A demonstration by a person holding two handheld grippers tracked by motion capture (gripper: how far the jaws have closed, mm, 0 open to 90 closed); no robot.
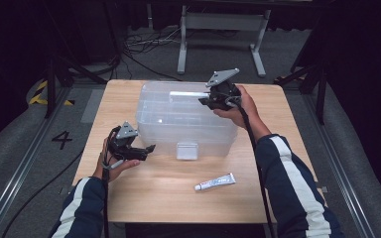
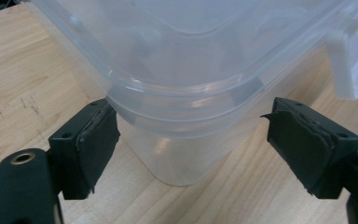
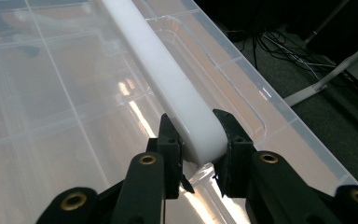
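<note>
A clear plastic storage box [image 1: 186,119] with its lid on stands in the middle of the wooden table. Along the lid's far side lies a white handle bar [image 3: 168,79]. My right gripper [image 1: 206,101] is over the lid's far right part, and its jaws are shut on the end of that white handle [image 3: 200,135]. My left gripper [image 1: 150,148] is at the box's near left corner [image 2: 186,116]. Its jaws stand open on either side of the corner, below the lid's rim, apart from the plastic.
A white latch clip [image 1: 187,150] hangs on the box's near side, seen also as the white clip [image 2: 347,65] at the right. A small white tube [image 1: 215,182] lies on the table [image 1: 154,198] near the front. Cables and a metal stand [image 1: 223,29] are on the floor beyond.
</note>
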